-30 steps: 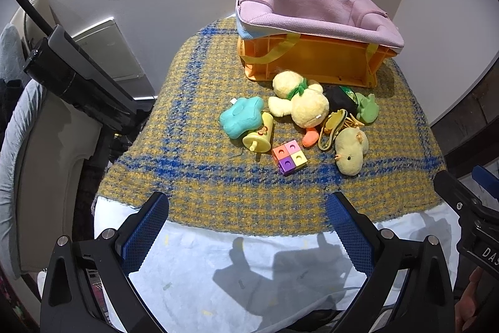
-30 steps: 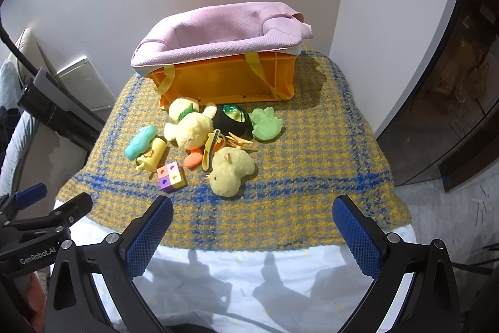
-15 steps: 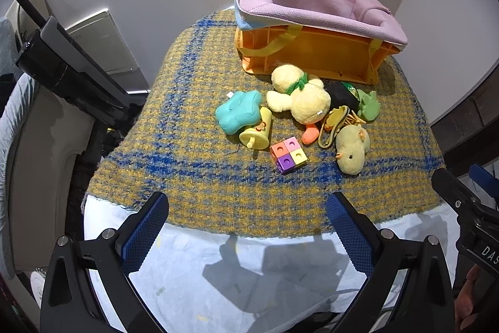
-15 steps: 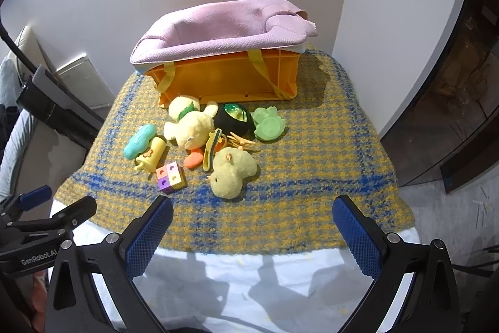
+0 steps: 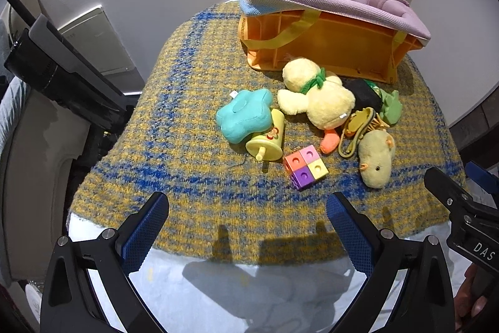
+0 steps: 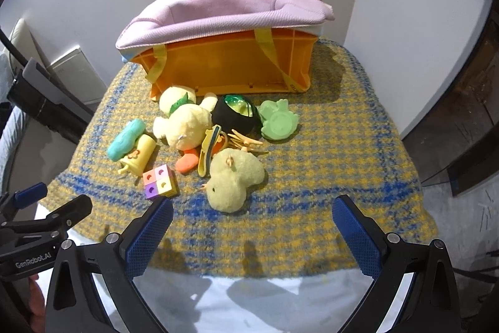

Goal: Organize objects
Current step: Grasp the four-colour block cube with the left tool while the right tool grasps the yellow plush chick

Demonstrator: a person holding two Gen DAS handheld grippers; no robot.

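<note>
Right wrist: hand-held gripper (image 6: 251, 228) wide, empty; small chick plush (image 6: 234, 181) just ahead.

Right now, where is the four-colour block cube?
The block cube lies on the plaid cloth at the pile's near edge, right of the yellow toy cup, left of the small chick plush.

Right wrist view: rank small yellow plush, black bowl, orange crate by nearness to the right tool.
1. Small yellow plush: nearest, just ahead of the right tool.
2. Black bowl: mid-pile, behind it.
3. Orange crate: farthest, by the wall.
</note>
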